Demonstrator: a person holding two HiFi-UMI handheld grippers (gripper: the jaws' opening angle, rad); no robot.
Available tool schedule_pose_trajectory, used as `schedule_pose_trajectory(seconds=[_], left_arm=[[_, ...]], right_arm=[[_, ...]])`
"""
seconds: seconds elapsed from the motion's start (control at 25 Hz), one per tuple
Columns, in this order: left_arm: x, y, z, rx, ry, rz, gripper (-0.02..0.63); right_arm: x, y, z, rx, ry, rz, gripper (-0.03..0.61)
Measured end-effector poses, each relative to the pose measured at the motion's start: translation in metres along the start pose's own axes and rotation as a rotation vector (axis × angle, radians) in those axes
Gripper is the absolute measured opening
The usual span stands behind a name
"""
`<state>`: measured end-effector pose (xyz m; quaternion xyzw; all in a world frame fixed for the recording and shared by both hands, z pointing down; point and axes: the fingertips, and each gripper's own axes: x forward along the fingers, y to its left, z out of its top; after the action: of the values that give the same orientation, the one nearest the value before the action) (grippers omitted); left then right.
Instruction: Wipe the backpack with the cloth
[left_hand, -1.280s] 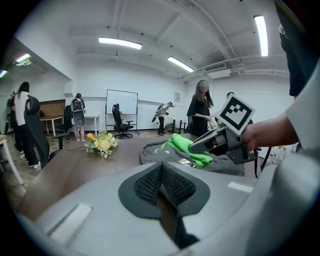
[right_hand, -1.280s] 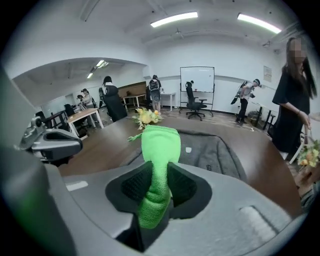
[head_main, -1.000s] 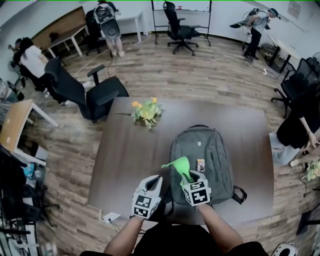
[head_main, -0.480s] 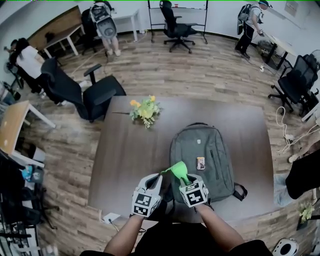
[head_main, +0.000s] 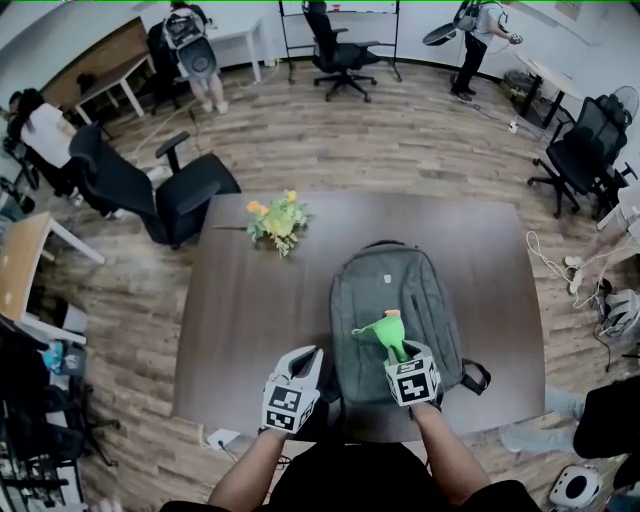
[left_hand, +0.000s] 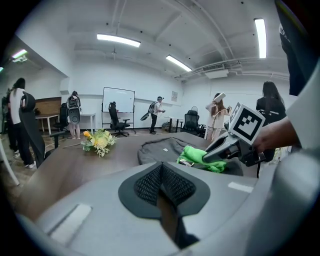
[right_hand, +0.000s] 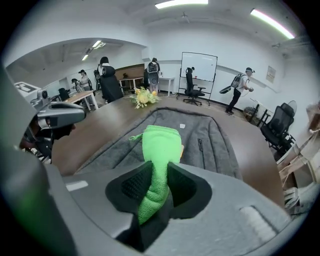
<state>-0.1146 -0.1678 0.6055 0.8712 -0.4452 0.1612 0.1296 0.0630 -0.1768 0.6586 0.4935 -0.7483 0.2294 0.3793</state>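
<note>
Right gripper view: right gripper (right_hand: 157, 172) clenched on the green cloth (right_hand: 160, 142); cloth is bunched between the jaws and sticks out forward over the backpack (right_hand: 212, 145)
Left gripper view: left gripper (left_hand: 161, 172) jaws pressed together, nothing between them; idle
Left gripper place: at near left corner of backpack, just beside it; can't tell if touching
Cloth: crumpled, not spread flat; over near right part of backpack, close to a small tag (head_main: 402, 318); contact with the fabric looks likely from left gripper view, not certain
Backpack: grey, lying flat, front face up, handle end away from person, on the dark worktop (head_main: 250, 300), right of centre
Other: flowers (head_main: 275, 217) on worktop, well apart from backpack, far left
Step (judged): wipe pass on lower front panel
Done: cloth is grasped and brought to backpack
Left: most of it, I'd say; upper panel, left side and far end show no cloth near them; no dirt or wet trace visible, so wiped area can't be read
Next (judged): drag cloth across the panel; flatter cloth would cover more; left gripper could steady the bag
</note>
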Motion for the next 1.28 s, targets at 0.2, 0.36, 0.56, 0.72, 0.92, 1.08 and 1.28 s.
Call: schedule_pose_trajectory(seconds=[0.2, 0.36, 0.56, 0.72, 0.92, 1.08, 1.28], left_arm=[[0.004, -0.002, 0.004, 0.004, -0.001, -0.001, 0.018], [0.006, 0.002, 0.002, 0.008, -0.001, 0.001, 0.018], [0.007, 0.007, 0.004, 0.021, 0.013, 0.018, 0.018], [0.009, 0.008, 0.006, 0.026, 0.009, 0.016, 0.018], [0.011, 0.014, 0.001, 0.037, 0.015, 0.018, 0.018], [0.010, 0.007, 0.003, 0.033, 0.023, 0.017, 0.018], [0.014, 0.000, 0.002, 0.023, 0.025, -0.001, 0.018]], right_arm=[[-0.011, -0.036, -0.002, 0.013, -0.011, -0.090, 0.100], [-0.014, -0.063, -0.009, 0.046, -0.006, -0.138, 0.100], [-0.024, -0.097, -0.013, 0.064, -0.004, -0.186, 0.100], [-0.031, -0.115, -0.019, 0.089, 0.006, -0.216, 0.100], [-0.031, -0.126, -0.022, 0.086, 0.009, -0.225, 0.100], [-0.045, -0.119, -0.011, 0.117, -0.049, -0.188, 0.100], [-0.053, -0.085, 0.005, 0.169, -0.126, -0.082, 0.100]])
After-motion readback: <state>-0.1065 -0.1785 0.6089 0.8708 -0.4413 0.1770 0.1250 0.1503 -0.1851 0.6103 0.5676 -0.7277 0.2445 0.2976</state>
